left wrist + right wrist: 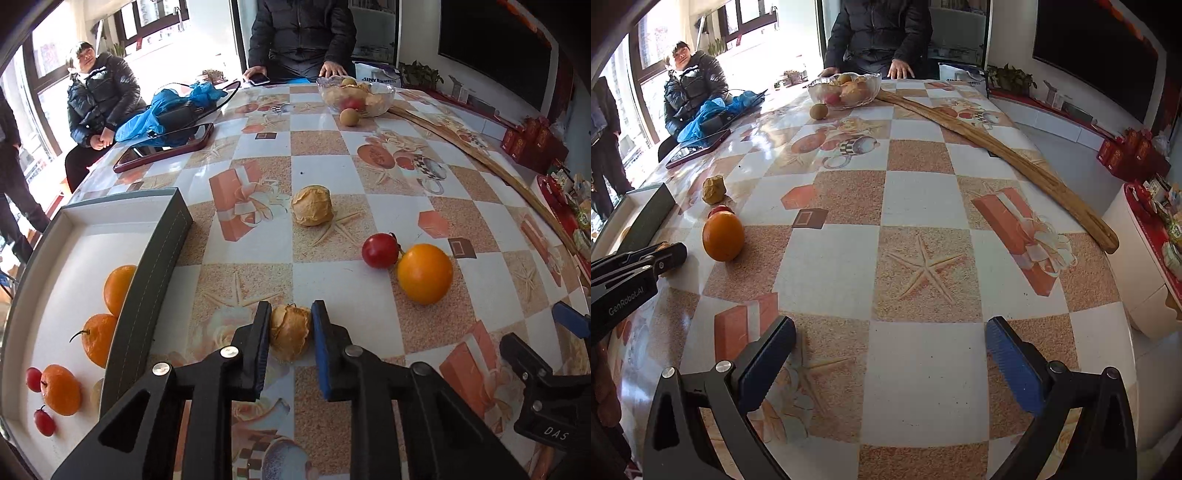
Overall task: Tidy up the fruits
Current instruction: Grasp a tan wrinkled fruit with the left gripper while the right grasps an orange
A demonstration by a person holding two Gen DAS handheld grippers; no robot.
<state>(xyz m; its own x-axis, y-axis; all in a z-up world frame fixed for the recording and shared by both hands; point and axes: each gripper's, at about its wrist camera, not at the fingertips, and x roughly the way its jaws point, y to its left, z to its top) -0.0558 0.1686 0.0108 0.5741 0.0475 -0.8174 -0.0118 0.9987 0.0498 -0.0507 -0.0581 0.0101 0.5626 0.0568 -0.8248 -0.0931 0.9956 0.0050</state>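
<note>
Near the dark box (162,258), the left gripper (290,326) had its fingers clenched on a wrinkled fruit (290,332) resting on the surface (258,273); too hard a squeeze could crush its soft skin, I judged.

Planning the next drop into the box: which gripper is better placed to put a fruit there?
Left. The left gripper is shut on a wrinkled tan fruit beside the box; the right gripper is open, empty, farther away.

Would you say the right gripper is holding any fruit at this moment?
No: the right gripper stands wide open over bare tablecloth, with nothing between its fingers.
</note>
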